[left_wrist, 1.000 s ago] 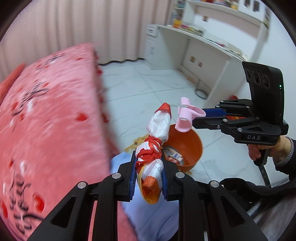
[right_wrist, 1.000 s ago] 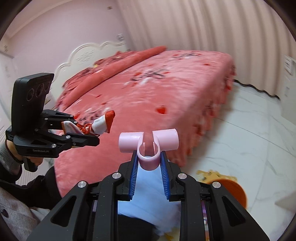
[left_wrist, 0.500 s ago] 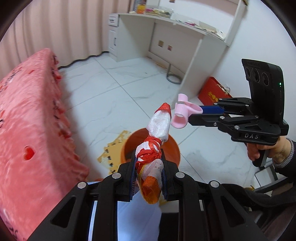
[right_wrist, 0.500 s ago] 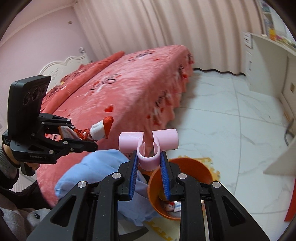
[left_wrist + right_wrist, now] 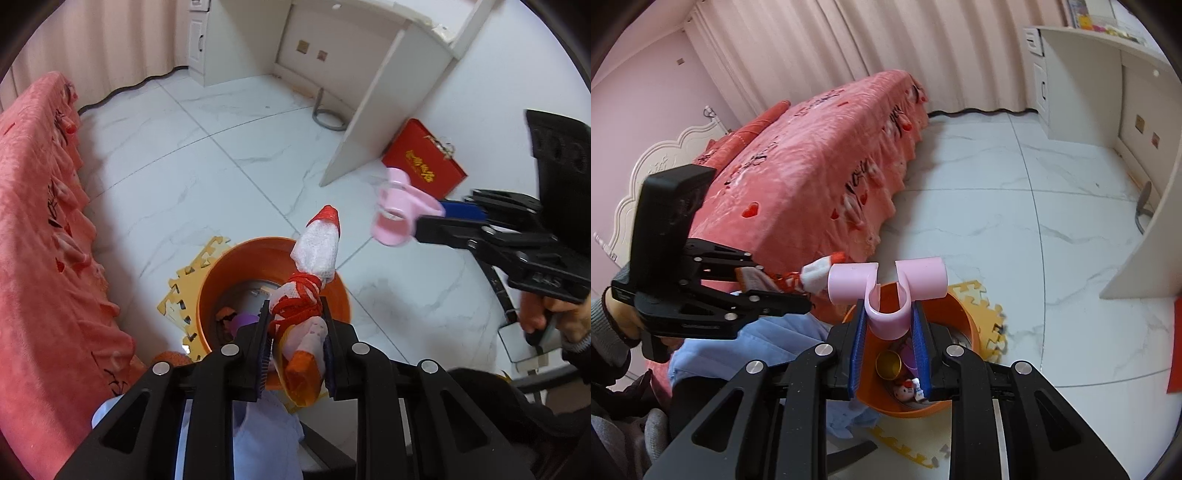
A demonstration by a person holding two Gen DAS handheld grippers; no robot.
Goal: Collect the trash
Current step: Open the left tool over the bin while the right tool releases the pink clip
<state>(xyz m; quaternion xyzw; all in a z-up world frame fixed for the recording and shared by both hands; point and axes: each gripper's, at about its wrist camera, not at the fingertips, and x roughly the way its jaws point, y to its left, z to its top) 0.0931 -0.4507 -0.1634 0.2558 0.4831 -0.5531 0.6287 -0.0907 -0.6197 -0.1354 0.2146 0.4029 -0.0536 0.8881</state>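
Left gripper, frame bottom centre, jaws opening around white-orange wrapper bundle above orange bin; right gripper narrowly clamping pink plastic clip.

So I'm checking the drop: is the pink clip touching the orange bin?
Apart. The left wrist view shows pink clip over bare floor beside orange bin.

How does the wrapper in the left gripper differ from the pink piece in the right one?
The wrapper is soft, crumpled white and red, tied with red string; the pink piece is rigid, smooth, one colour. The wrapper is long and thin; the pink piece is T-shaped. Both sit between fingers above the orange bin.
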